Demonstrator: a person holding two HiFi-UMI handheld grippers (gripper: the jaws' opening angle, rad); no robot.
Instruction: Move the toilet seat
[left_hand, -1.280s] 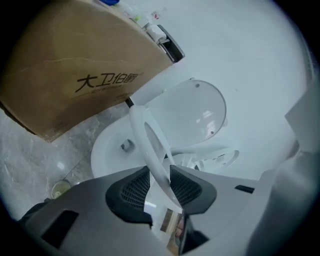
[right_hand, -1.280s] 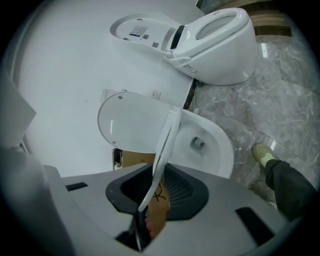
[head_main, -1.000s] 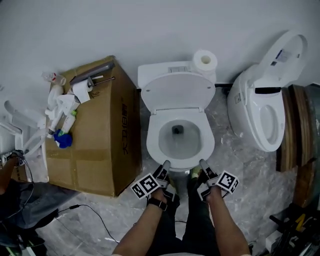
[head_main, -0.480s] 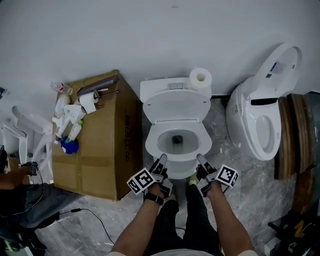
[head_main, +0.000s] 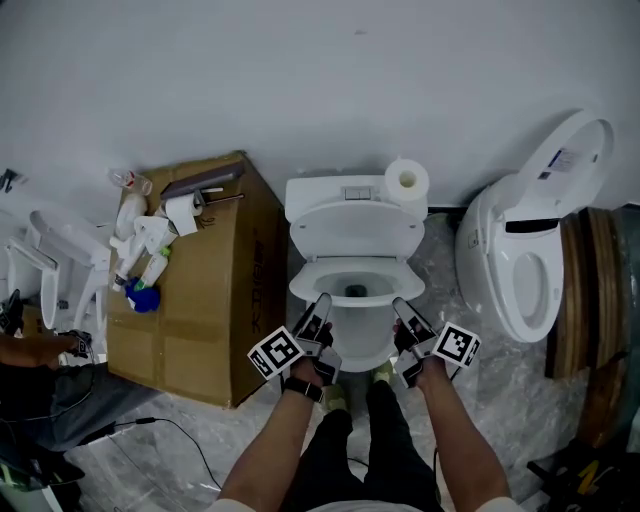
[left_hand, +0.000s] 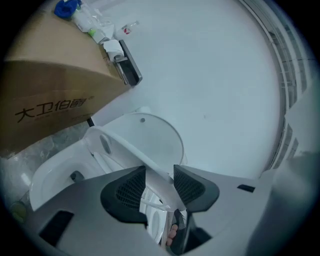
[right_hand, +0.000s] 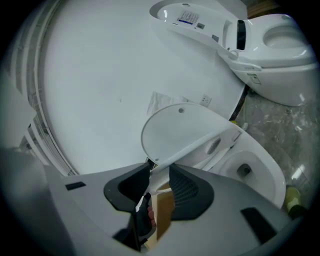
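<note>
Grippers (head_main: 322, 302) (head_main: 399, 304) opening astride toilet seat (left_hand: 120, 145) edge

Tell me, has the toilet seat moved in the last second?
Yes. The toilet seat lay flat on the bowl a second ago. Its front edge has now swung up off the rim, toward the upright lid.

1. I see pale grey moulded shells on the left gripper (head_main: 322, 300) and the right gripper (head_main: 400, 304).
2. Each jaw is lined with a black pad (left_hand: 131, 190) that has a fine ribbed grid face.
3. Each gripper carries a marker cube (head_main: 275, 353) printed with black-and-white squares.
4. Both pairs of jaws are opening, with the rim of the toilet seat (left_hand: 125, 148) between them.
5. A black strap (head_main: 308, 390) circles the left wrist, and the forearms are bare.
6. I'm wearing dark trousers (head_main: 340, 460) and yellow-green footwear (head_main: 333, 398).
</note>
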